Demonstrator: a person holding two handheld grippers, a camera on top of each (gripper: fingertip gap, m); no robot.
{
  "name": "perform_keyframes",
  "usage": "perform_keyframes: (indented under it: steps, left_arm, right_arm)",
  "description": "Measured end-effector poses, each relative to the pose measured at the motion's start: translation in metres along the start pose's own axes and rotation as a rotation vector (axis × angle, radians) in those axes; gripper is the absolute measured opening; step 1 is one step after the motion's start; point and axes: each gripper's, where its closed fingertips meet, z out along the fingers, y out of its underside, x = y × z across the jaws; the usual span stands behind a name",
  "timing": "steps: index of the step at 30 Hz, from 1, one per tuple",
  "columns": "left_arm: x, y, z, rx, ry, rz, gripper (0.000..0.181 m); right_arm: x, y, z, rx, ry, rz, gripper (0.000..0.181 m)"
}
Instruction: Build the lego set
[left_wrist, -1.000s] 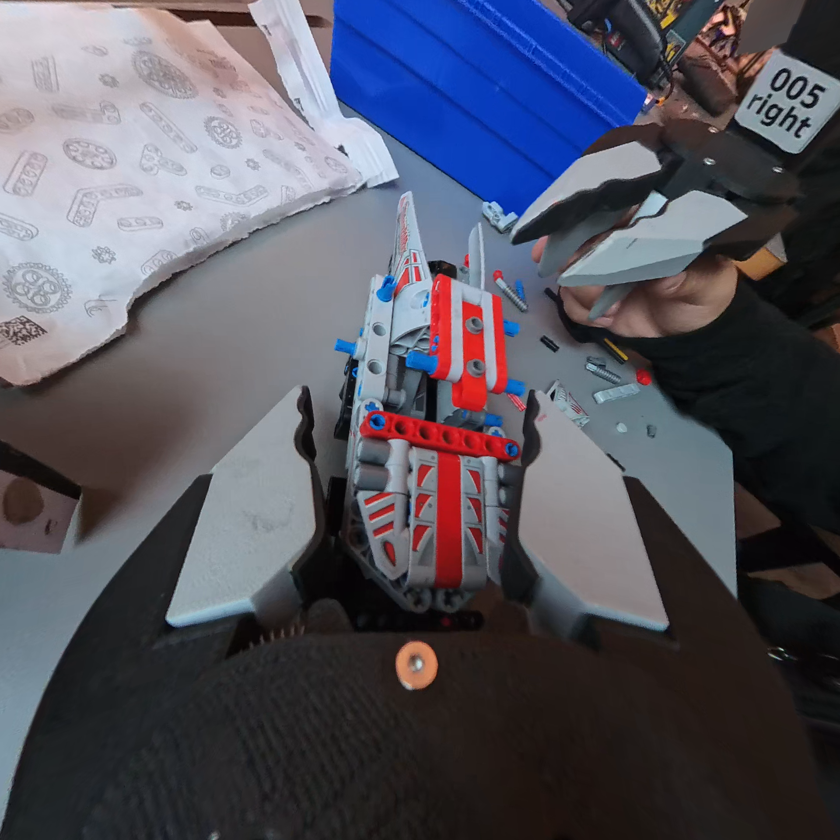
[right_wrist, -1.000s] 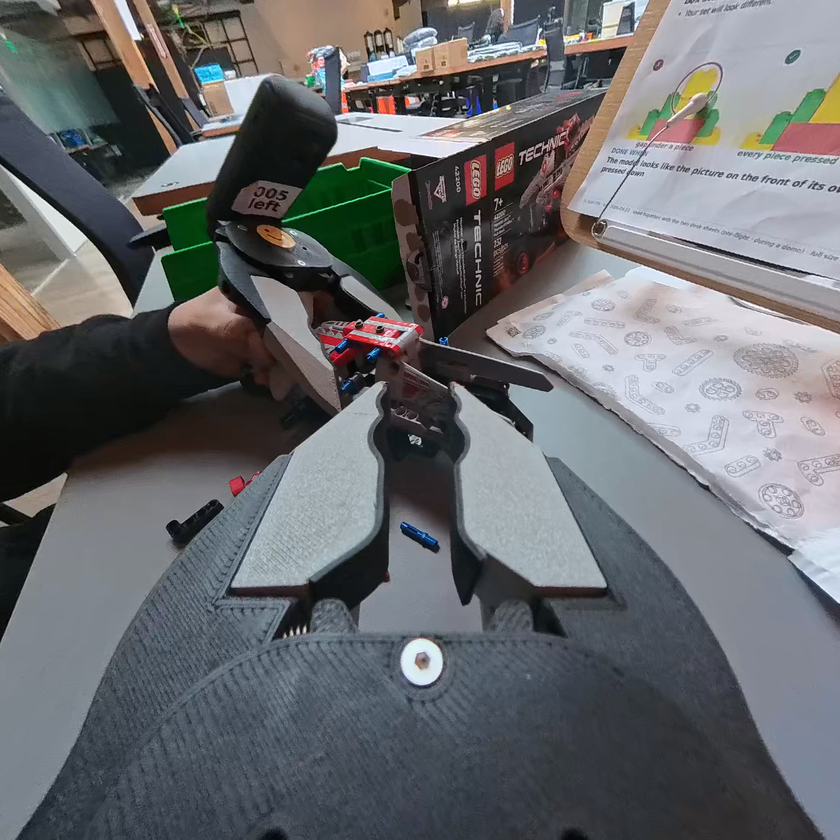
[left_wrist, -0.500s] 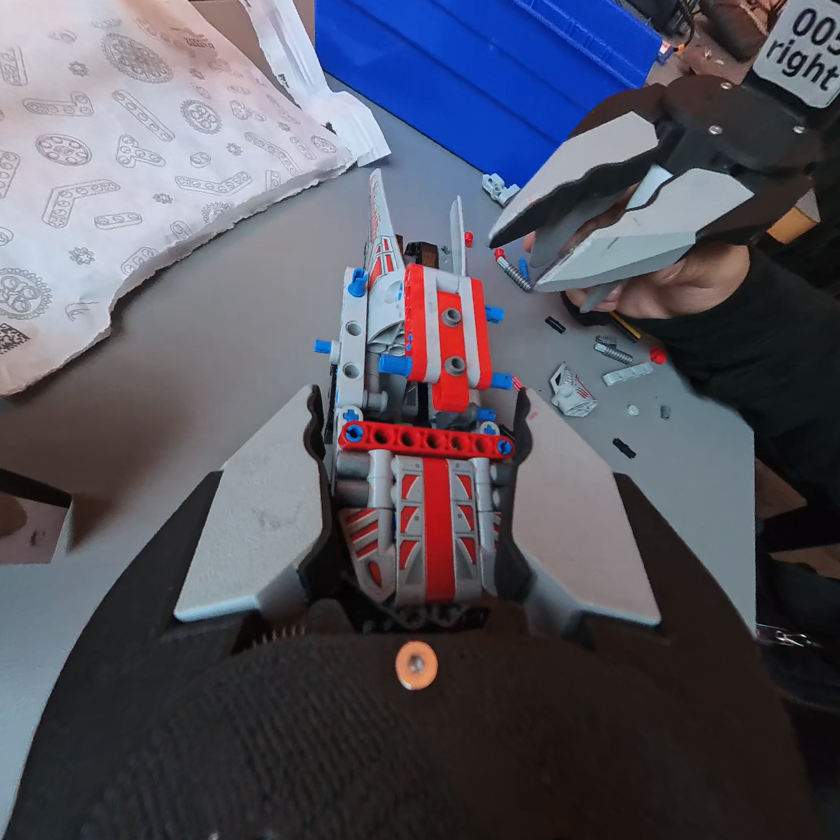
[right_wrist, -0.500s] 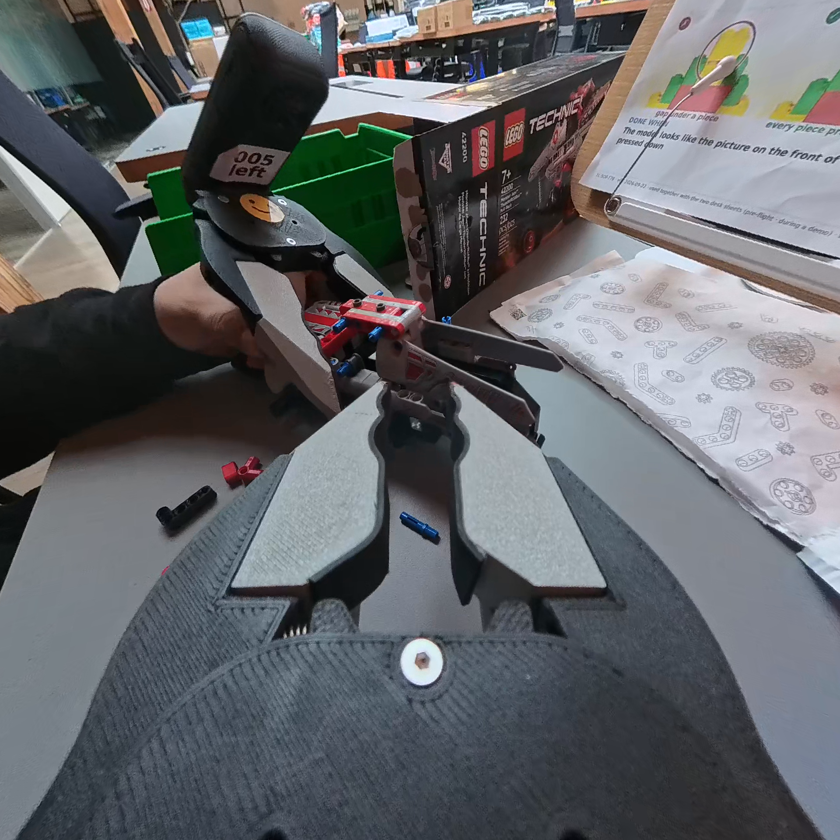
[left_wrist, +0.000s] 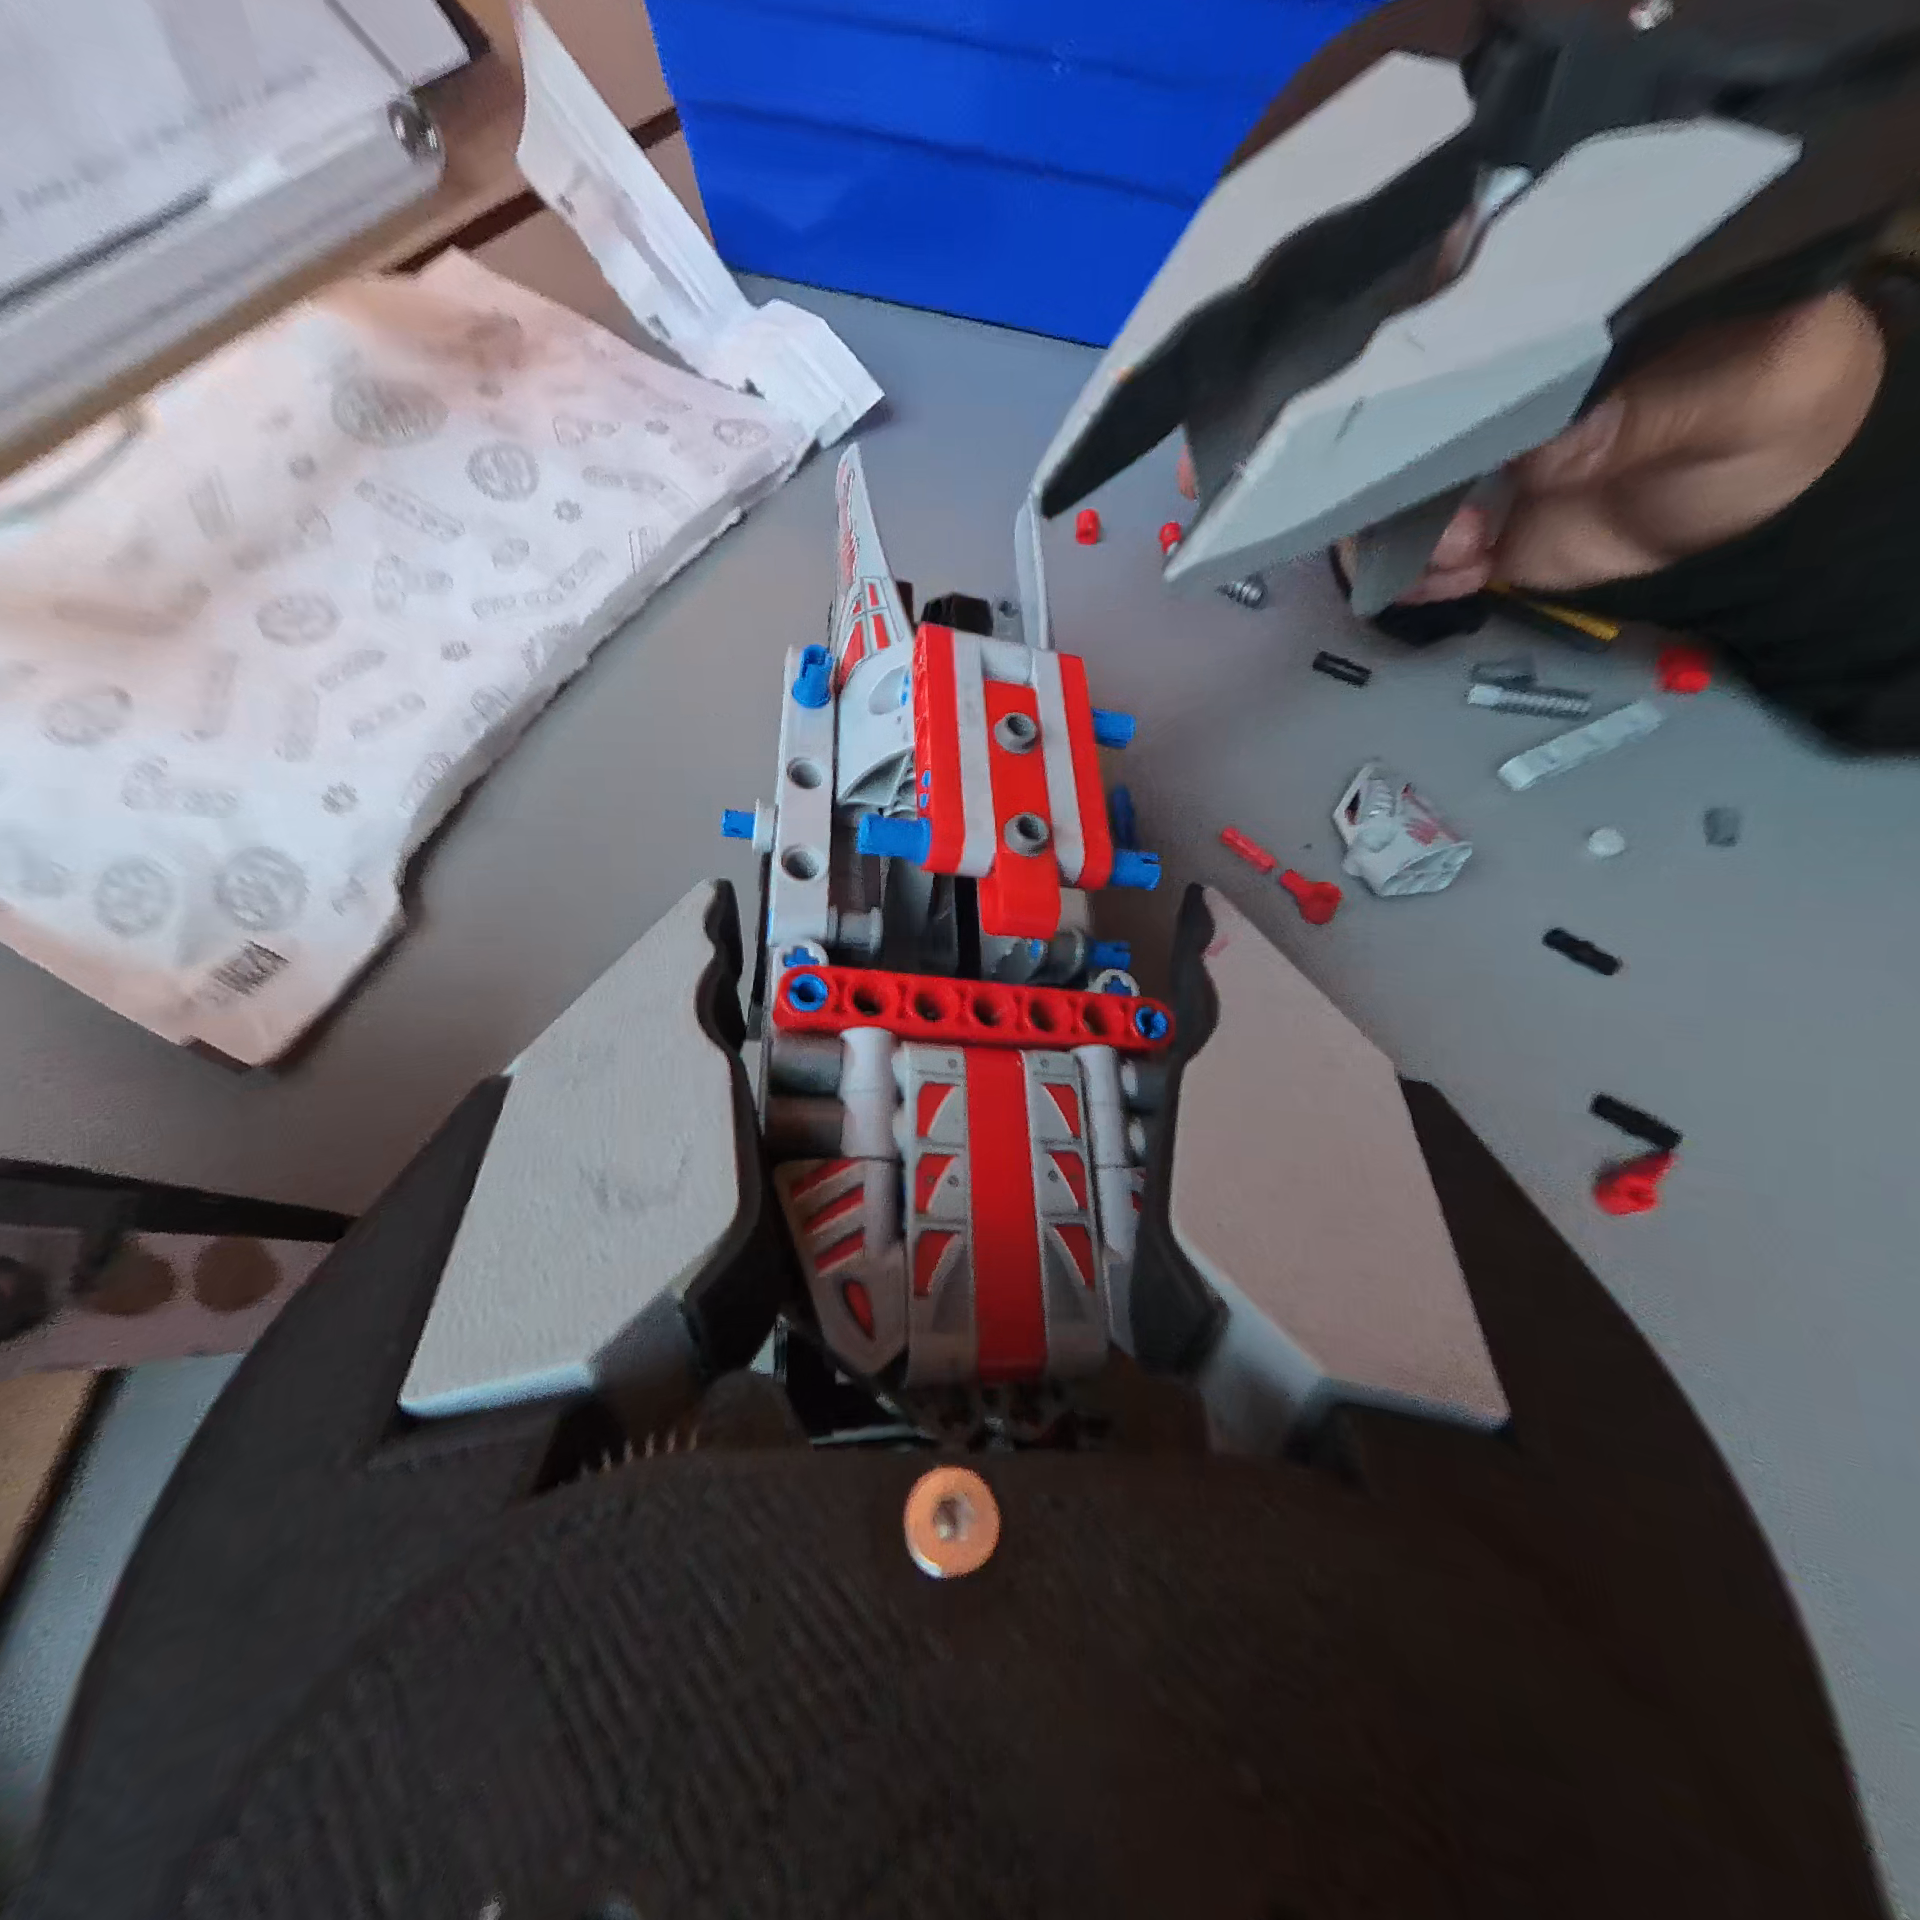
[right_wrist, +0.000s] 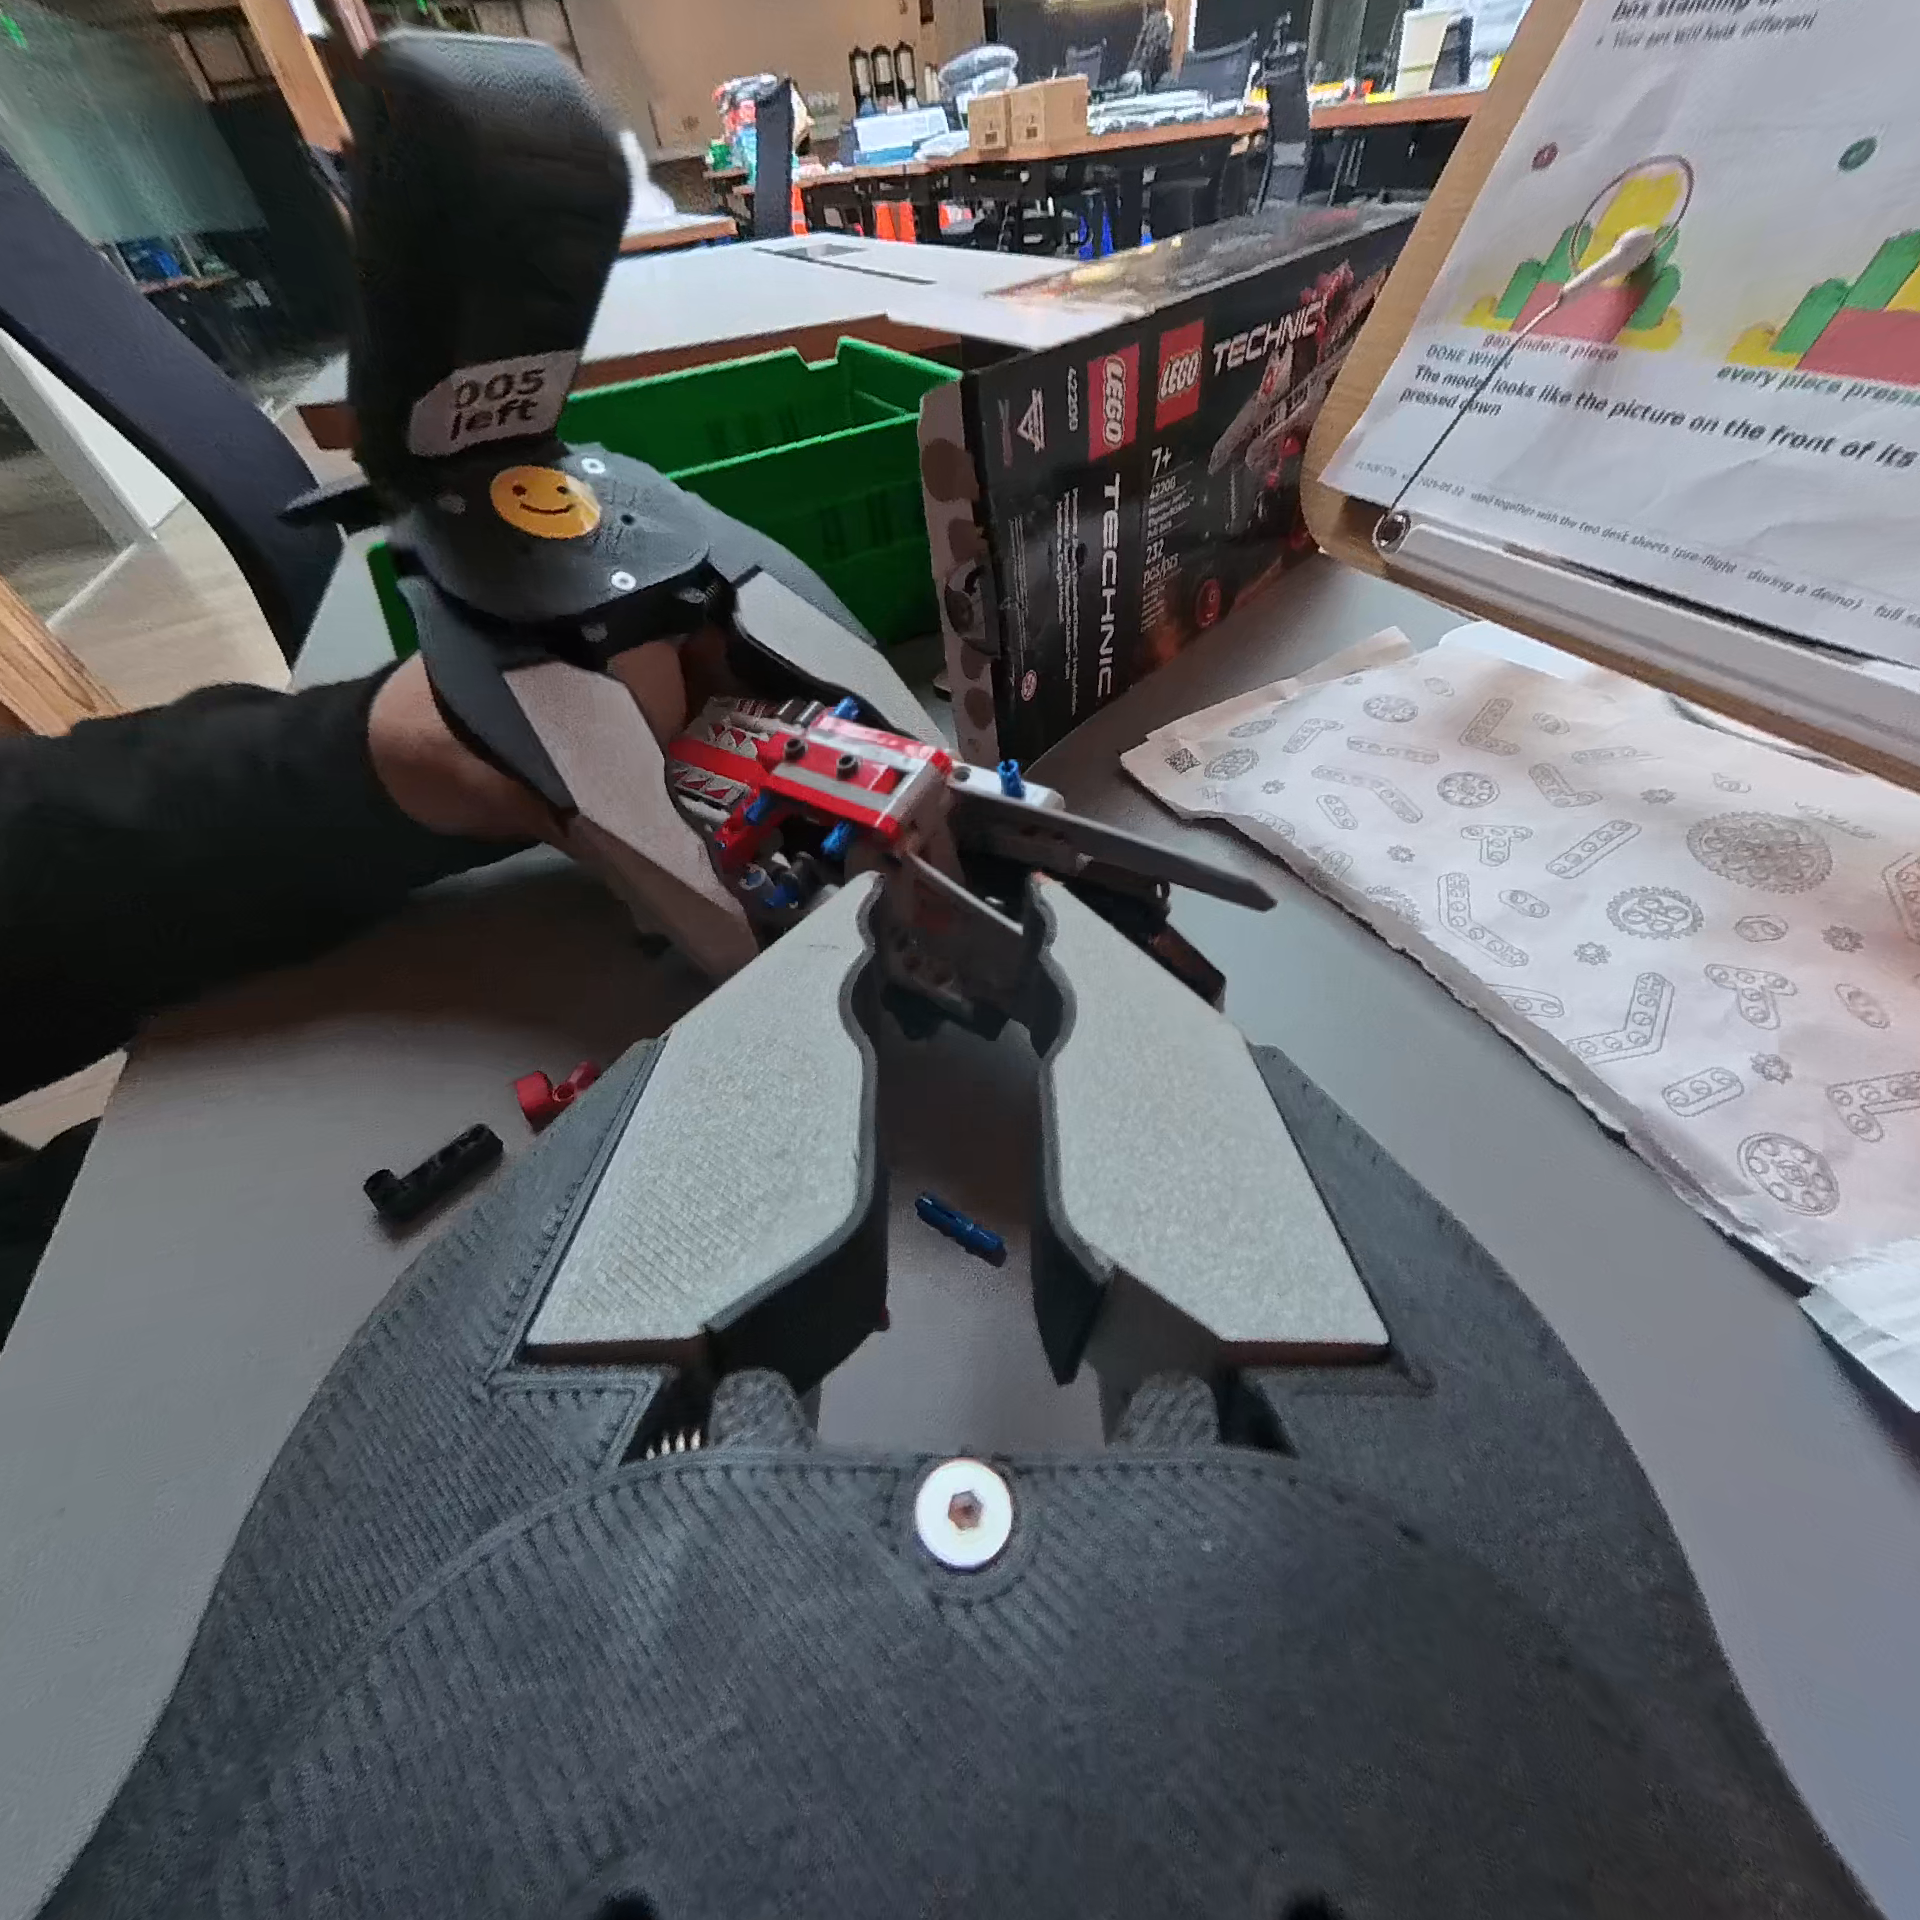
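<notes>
A red, grey and white lego model with blue pins sits between the fingers of my left gripper, which is shut on its striped rear end. The model's two grey fins point away from the gripper. My right gripper hangs just beyond the fin tips, jaws slightly apart and empty. In the right wrist view the right gripper frames the model's grey end without gripping it, and the left gripper holds the model above the grey table.
Loose pieces lie on the table: a white printed piece, red pins, a grey beam, a blue pin, a black beam. A paper bag, lego box, green bin, blue bin and instruction board surround them. Across from one pair of fingers to the other is roughly 6 cm. The white printed piece is about 8 cm from my left fingertips.
My right gripper has come closer to the model's fin end. My left gripper has lifted and levelled the model, still holding it. Neither gripper's opening has changed.
</notes>
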Motion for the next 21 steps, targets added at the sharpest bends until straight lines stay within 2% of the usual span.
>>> perform_keyframes:
  steps: [4, 6, 17, 21]
  left_arm:
    - [0.004, -0.005, -0.002, 0.004, -0.105, 0.252, 0.082]
    - [0.006, -0.006, -0.001, 0.003, -0.128, 0.308, 0.082]
    - [0.007, -0.006, -0.001, 0.006, -0.126, 0.315, 0.082]
    - [0.007, -0.005, -0.002, 0.007, -0.115, 0.322, 0.082]
  right_arm:
    - [-0.003, -0.005, -0.002, 0.028, -0.012, -0.013, 0.021]
    - [-0.005, -0.005, -0.002, 0.03, -0.02, -0.025, 0.021]
    - [-0.018, -0.004, 0.003, 0.022, -0.051, -0.098, 0.026]
    - [-0.028, -0.005, 0.004, 0.024, -0.085, -0.132, 0.033]
